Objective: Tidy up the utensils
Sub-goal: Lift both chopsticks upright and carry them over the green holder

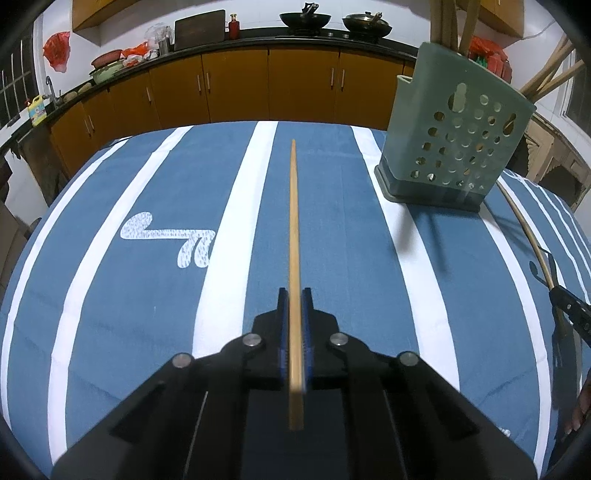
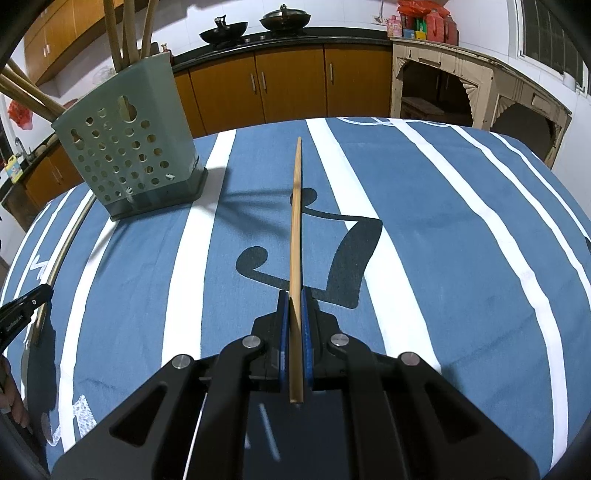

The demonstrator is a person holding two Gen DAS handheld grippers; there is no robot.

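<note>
My left gripper (image 1: pixel 294 291) is shut on a wooden chopstick (image 1: pixel 293 221) that points forward over the table. My right gripper (image 2: pixel 294 292) is shut on another wooden chopstick (image 2: pixel 296 206), also pointing forward above the cloth. A green perforated utensil holder (image 1: pixel 454 136) stands at the right in the left wrist view and at the left in the right wrist view (image 2: pixel 129 147), with several wooden utensils standing in it. The right gripper (image 1: pixel 570 306) shows at the right edge of the left view with its chopstick. The left gripper (image 2: pixel 22 308) shows at the left edge of the right view.
The table is covered by a blue cloth with white stripes (image 1: pixel 147 295). Orange kitchen cabinets (image 1: pixel 240 85) and a counter with woks (image 1: pixel 304 18) run along the back. A beige wooden cabinet (image 2: pixel 461 85) stands at the right beyond the table.
</note>
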